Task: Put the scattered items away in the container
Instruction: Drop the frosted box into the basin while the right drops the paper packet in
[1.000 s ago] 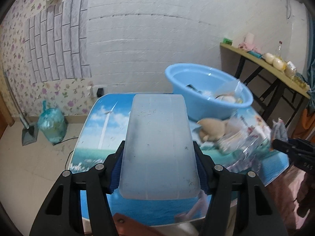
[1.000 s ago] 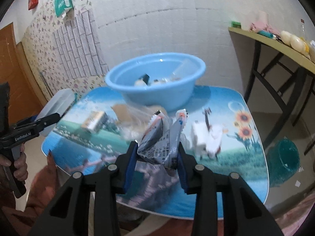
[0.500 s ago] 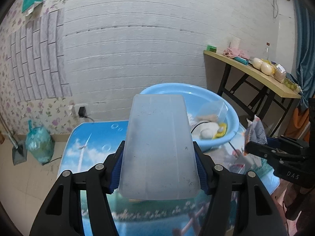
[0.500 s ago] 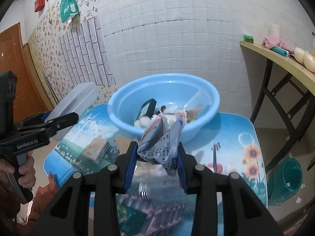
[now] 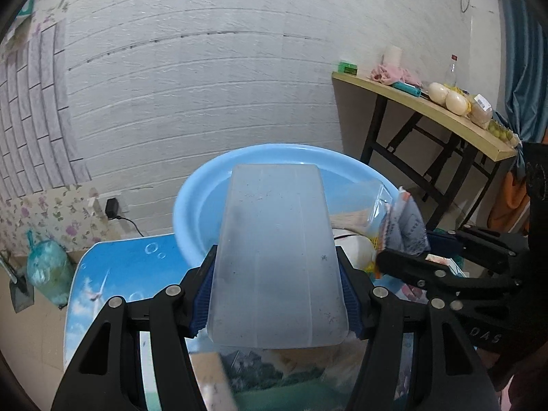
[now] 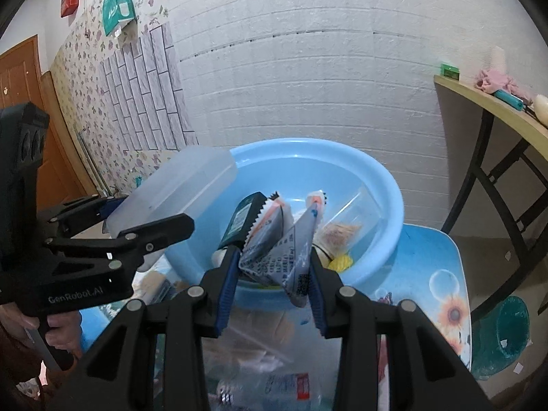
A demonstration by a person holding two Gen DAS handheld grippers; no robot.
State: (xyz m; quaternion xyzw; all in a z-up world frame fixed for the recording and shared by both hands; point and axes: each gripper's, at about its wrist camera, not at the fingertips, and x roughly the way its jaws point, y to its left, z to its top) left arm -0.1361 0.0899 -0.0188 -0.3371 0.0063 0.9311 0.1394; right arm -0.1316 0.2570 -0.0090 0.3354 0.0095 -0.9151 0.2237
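My left gripper (image 5: pixel 277 294) is shut on a frosted plastic box (image 5: pixel 274 257) and holds it over the near left rim of the blue basin (image 5: pixel 198 202). The box also shows in the right wrist view (image 6: pixel 171 188). My right gripper (image 6: pixel 274 274) is shut on a crumpled grey and white snack packet (image 6: pixel 284 250) above the basin (image 6: pixel 373 178). The packet shows in the left wrist view (image 5: pixel 404 226) too. Inside the basin lie a clear cup (image 6: pixel 349 219), a dark packet (image 6: pixel 239 219) and a yellow item (image 6: pixel 339 262).
The basin stands on a low table with a sea picture (image 5: pixel 120 267). Several items lie on the table below my right gripper (image 6: pixel 260 349). A wooden shelf on black legs (image 5: pixel 428 109) stands at the right. A green bin (image 6: pixel 503 335) is on the floor.
Both grippers have moved forward and closer to the basin. The box and the packet are now over its near rim.
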